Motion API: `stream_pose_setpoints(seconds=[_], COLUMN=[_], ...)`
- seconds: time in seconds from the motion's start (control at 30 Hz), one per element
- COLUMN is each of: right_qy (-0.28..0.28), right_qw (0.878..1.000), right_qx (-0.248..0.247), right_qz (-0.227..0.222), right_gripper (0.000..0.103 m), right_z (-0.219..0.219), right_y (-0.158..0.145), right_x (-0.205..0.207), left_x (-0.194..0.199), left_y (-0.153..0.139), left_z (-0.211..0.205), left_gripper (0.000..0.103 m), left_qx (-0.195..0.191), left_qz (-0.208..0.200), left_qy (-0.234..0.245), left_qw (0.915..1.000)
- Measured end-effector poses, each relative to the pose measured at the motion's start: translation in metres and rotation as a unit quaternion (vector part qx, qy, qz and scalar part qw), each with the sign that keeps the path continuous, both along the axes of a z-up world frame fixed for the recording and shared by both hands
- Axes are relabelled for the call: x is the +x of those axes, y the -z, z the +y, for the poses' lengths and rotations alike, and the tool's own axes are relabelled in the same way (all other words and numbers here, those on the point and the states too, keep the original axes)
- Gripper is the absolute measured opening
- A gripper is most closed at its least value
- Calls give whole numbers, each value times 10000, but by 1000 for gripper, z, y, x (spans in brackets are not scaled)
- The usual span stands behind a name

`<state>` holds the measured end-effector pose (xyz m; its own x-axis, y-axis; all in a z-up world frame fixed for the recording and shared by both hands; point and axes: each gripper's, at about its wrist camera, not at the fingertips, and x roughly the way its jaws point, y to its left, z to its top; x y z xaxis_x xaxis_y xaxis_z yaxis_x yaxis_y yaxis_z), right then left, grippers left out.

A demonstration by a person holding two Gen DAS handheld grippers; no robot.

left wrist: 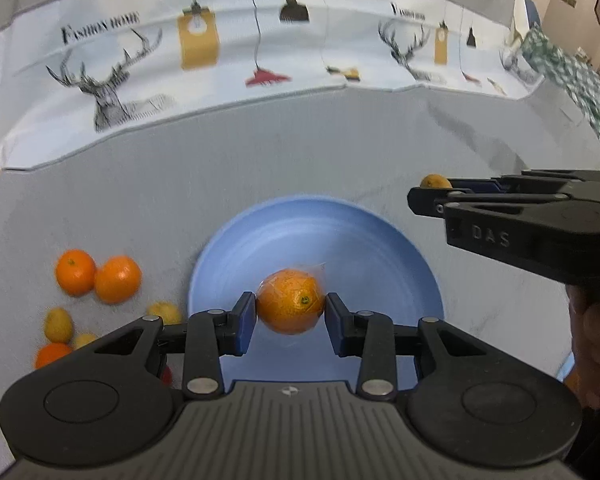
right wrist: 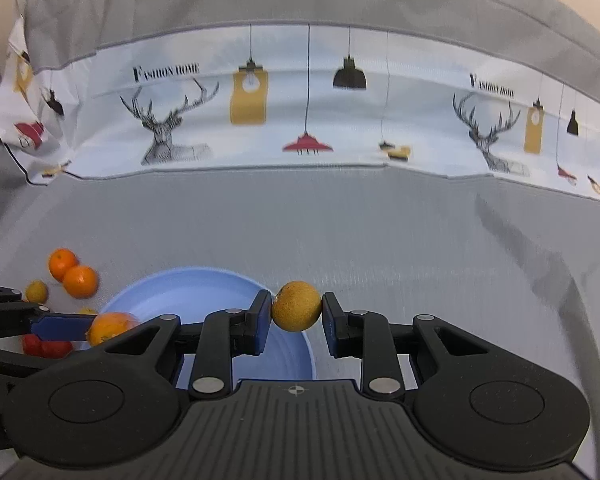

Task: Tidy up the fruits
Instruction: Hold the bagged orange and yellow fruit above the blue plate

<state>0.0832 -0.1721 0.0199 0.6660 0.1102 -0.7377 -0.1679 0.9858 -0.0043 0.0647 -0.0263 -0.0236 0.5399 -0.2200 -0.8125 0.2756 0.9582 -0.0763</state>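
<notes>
A round orange wrapped in clear film (left wrist: pixel 290 301) was held between the blue-padded fingers (left wrist: pixel 245 322) of the left gripper (left wrist: pixel 290 308), which were clamped on its two sides. It was carried above the shallow light-blue plate (left wrist: pixel 364 240), over the near part of the dish; whether it touched the plate could not be told. In the right wrist view the same orange (right wrist: pixel 110 327) was seen at the plate's (right wrist: pixel 188 292) left edge, behind the left gripper's blue pad.

A smaller, dull-yellow round fruit with a rough skin (right wrist: pixel 296 306) was gripped by the fingers (right wrist: pixel 260 322) of the right gripper (right wrist: pixel 296 312), closed on it from both sides. It was held at the plate's right rim. From the left wrist view only its top (left wrist: pixel 435 181) was visible behind the right gripper (left wrist: pixel 428 196), beyond the plate's far right side.

On the grey cloth-covered surface (left wrist: pixel 120 200), left of the plate, two bare orange mandarins (left wrist: pixel 98 278) lay touching each other. Nearer the camera, small yellow fruits (left wrist: pixel 58 324) and another orange one (left wrist: pixel 52 354) were scattered. Two red fruits (right wrist: pixel 46 346) were seen just beside the plate in the right wrist view, partly hidden.

A white fabric band printed with deer heads and hanging lamps (right wrist: pixel 300 120) ran across the back.
</notes>
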Motion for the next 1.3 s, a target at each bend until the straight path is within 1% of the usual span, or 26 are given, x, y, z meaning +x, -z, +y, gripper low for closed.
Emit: stream_pose_setpoints(seconds=[0.17, 0.4, 0.73, 1.3], right_qy=[109, 62, 48, 31], right_qw=[9996, 9996, 9995, 9995], right_qx=[57, 1, -33, -45], right_qz=[251, 280, 295, 315], right_gripper=[28, 28, 28, 28], right_z=[1, 6, 7, 7], right_y=[8, 10, 12, 16], right_x=[3, 3, 4, 5], left_x=[-5, -4, -10, -8], left_y=[3, 8, 14, 15], left_z=[-8, -10, -20, -26], left_gripper=[41, 41, 41, 41], left_qx=[122, 128, 304, 387], left_qz=[-68, 33, 55, 66], left_qy=[191, 273, 568, 588], left_qw=[9997, 9995, 9979, 9975])
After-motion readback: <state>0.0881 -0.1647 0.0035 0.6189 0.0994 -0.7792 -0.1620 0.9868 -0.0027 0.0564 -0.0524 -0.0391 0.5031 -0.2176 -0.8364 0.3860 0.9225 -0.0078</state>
